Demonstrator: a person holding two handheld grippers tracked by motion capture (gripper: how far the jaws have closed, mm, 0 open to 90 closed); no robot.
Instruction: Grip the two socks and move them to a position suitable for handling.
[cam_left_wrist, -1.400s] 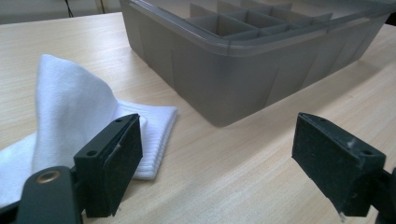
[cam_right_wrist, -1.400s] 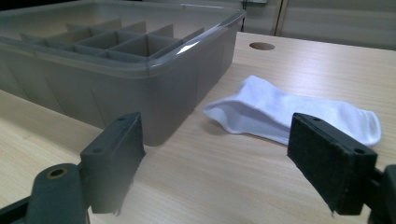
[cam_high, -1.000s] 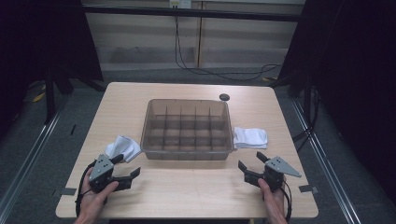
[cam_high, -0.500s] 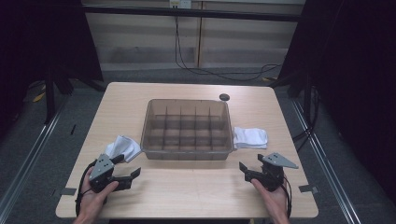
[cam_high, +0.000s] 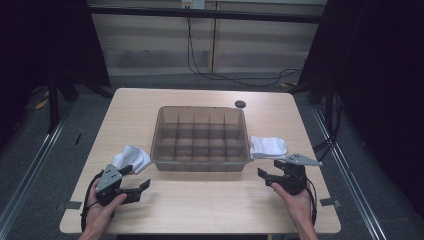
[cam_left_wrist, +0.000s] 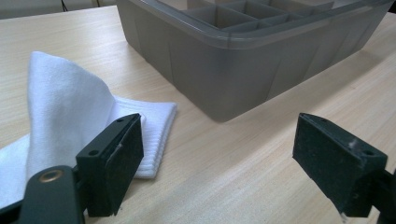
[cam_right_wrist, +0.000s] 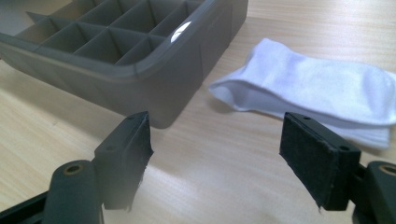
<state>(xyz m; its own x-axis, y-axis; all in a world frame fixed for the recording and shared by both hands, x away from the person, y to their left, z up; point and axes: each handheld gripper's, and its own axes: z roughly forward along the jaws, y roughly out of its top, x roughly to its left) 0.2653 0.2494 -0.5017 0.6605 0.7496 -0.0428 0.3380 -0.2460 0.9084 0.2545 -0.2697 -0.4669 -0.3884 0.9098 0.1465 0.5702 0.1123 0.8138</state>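
A grey plastic bin (cam_high: 200, 137) divided into several compartments sits mid-table. A white folded sock (cam_high: 131, 157) lies by its near left corner, and another white sock (cam_high: 268, 146) lies at its right side. My left gripper (cam_high: 136, 176) rests low on the table, open, just short of the left sock (cam_left_wrist: 65, 98) and the bin wall (cam_left_wrist: 243, 56). My right gripper (cam_high: 269, 169) is open and held slightly above the table. It faces the right sock (cam_right_wrist: 317, 88) and the bin corner (cam_right_wrist: 140, 51). Its jaws have just been closing a little, with nothing between them.
A small dark round disc (cam_high: 240, 104) lies at the far edge of the wooden table (cam_high: 210, 200). Bare table stretches between the two hands. Dark floor and a cable lie beyond the far edge.
My right gripper has lifted a little and moved toward the right sock, its jaws slightly narrower. The left gripper has not moved.
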